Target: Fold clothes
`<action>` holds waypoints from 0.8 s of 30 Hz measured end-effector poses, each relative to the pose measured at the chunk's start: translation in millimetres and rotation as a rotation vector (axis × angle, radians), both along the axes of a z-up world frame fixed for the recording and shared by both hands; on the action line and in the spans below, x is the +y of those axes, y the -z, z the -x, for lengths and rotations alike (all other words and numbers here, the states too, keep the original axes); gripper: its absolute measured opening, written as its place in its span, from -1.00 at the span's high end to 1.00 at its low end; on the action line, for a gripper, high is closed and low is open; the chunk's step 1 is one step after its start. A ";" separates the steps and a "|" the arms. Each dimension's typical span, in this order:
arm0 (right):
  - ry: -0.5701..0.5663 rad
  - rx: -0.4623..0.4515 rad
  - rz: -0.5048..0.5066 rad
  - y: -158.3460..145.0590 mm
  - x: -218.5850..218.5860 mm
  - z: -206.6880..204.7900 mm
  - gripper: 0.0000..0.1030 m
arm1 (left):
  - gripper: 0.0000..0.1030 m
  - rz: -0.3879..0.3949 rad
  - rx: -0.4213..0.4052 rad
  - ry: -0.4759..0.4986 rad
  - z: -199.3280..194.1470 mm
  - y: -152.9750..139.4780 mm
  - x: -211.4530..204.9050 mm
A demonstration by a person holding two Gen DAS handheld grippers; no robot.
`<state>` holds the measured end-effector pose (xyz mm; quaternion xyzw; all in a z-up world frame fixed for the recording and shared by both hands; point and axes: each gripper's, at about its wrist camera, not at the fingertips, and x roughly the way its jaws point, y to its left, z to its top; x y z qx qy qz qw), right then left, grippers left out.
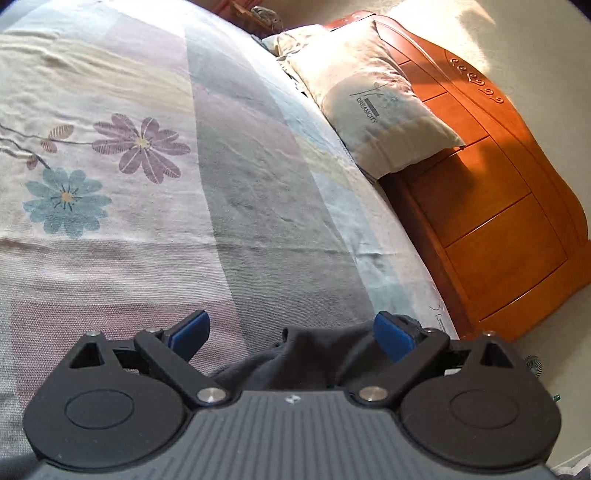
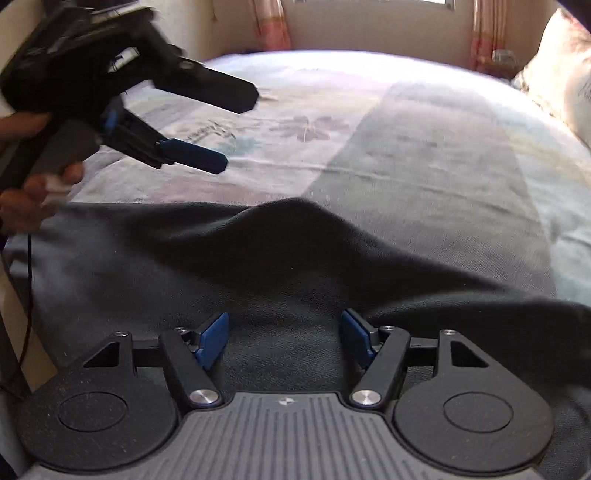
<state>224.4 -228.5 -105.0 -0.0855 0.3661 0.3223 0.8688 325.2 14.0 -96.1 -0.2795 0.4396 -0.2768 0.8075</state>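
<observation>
R wrist | both tools (image 2: 284,338) open | dark garment (image 2: 258,258) on bed (image 2: 443,166)

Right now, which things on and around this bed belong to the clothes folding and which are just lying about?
For the job:
dark garment
left tongs, open
right tongs, open

Lying about:
floral bedspread
pillow
wooden headboard
curtains

Both wrist cameras look down close over the bedspread (image 1: 147,258); the left's framing seems tilted.
</observation>
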 end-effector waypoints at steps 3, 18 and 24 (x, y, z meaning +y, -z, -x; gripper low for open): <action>-0.010 -0.033 -0.011 4.5 -12.5 21.5 -0.50 | -0.85 0.053 0.065 0.069 -8.6 16.2 -0.9; -0.001 -0.051 -0.040 3.7 -19.5 35.3 -0.57 | -0.85 -0.146 -0.016 0.432 28.7 1.3 -62.3; -0.008 -0.057 -0.037 5.1 -15.4 34.9 -0.71 | -0.86 -0.078 0.001 0.496 7.2 16.0 -83.4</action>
